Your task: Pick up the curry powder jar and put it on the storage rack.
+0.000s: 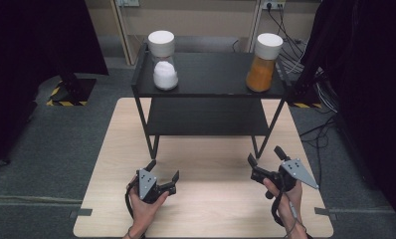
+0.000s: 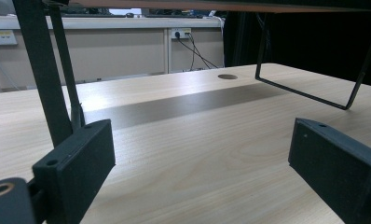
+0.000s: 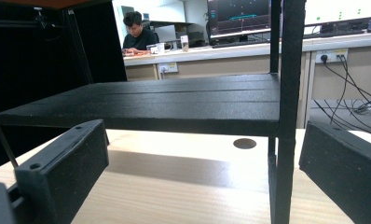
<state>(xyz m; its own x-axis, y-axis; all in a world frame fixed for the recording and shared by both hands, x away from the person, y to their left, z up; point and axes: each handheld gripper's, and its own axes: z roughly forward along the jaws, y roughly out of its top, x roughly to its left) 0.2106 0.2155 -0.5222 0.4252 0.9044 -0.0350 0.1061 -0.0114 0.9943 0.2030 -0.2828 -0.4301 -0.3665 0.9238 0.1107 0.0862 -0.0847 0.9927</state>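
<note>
A black two-tier shelf stands at the far half of the light wooden table. On its top tier sit two clear jars with white lids: one with white powder at the left, one with orange powder at the right. My left gripper rests open low over the table in front of the shelf's left legs, nothing between its jaws. My right gripper is open too, near the shelf's right front leg. The left gripper faces bare tabletop; the right gripper faces the lower tier.
Black curtains hang at both sides. Cables and a wall socket lie behind the shelf on the grey floor. A round hole is cut in the tabletop. A person sits at a desk far behind, with monitors nearby.
</note>
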